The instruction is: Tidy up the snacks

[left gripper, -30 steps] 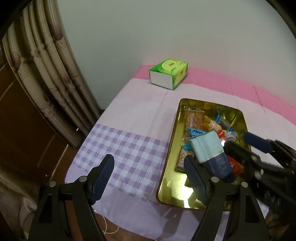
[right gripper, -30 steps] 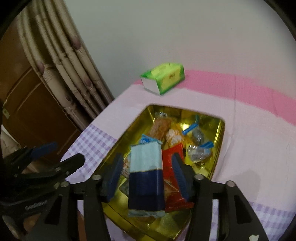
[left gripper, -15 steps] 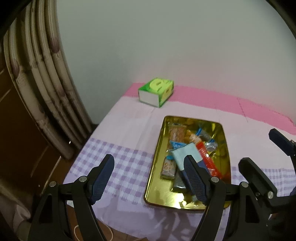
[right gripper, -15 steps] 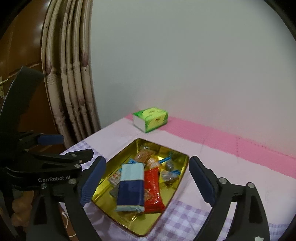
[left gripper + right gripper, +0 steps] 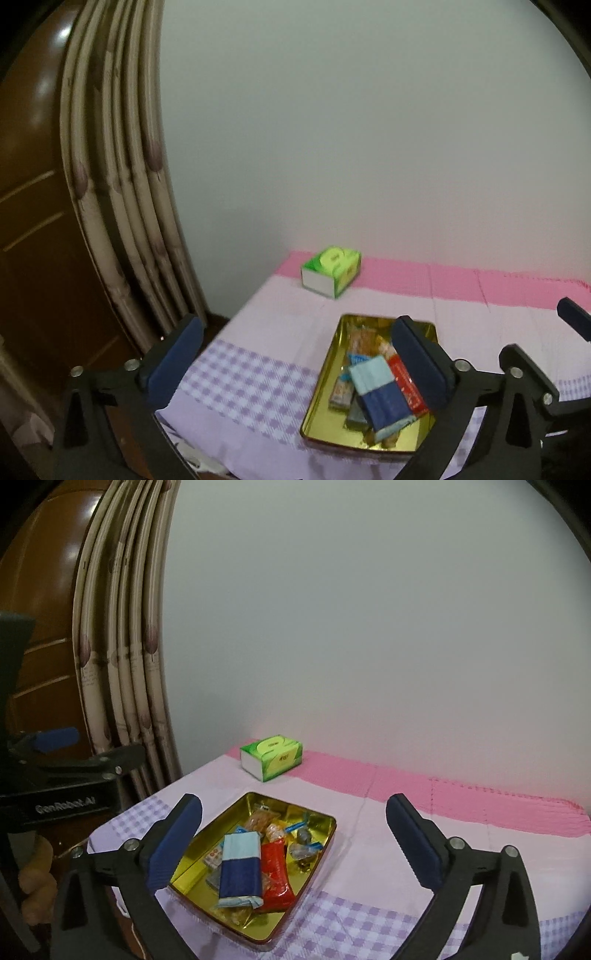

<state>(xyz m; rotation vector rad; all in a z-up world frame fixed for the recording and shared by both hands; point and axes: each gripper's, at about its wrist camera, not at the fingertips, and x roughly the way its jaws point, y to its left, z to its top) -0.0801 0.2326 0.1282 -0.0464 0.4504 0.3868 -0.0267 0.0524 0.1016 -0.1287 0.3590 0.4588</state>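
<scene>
Lower centre of the right-wrist frame: blue-and-pale snack packet (image 5: 239,867) is lying in the gold tray (image 5: 325,845), long axis running away from the lens, nearer the right claw (image 5: 293,845). Both claws are opening, nothing between them; left claw (image 5: 295,363) likewise. A second ago, the right claw was pinching this packet.

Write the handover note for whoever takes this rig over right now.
Left tool: jaws opening, nothing between them.
Right tool: jaws opening, nothing between them, raised clear of the tray.
Gold tray: on the tablecloth, holding the blue pack atop a red pack and small sweets.
Green tissue box: by the wall.
Done: no snacks visible outside the tray.
Left: probably nothing.
</scene>
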